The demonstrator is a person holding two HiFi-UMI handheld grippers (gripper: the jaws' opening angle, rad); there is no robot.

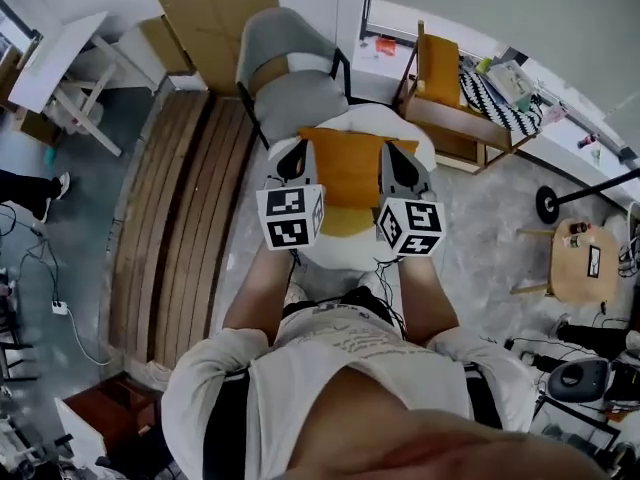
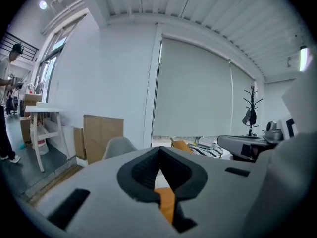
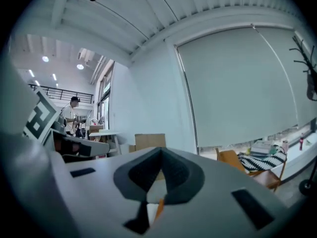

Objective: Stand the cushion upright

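Note:
The orange cushion (image 1: 348,168) hangs in front of me above a white rounded seat (image 1: 337,255). My left gripper (image 1: 293,160) is shut on the cushion's left edge and my right gripper (image 1: 401,164) is shut on its right edge. In the left gripper view, a strip of the orange cushion (image 2: 167,203) shows low between the closed jaws of the left gripper (image 2: 159,155). In the right gripper view, only a thin sliver of the orange cushion (image 3: 159,208) shows below the closed tips of the right gripper (image 3: 161,155). Both grippers point roughly level towards the window wall.
A grey chair (image 1: 285,63) stands just beyond the white seat, with cardboard sheets (image 1: 215,13) behind it. A wooden chair with an orange pad (image 1: 440,78) is at the back right, and a small round wooden table (image 1: 585,263) at the right. Wooden boards (image 1: 175,218) lie on the floor to the left.

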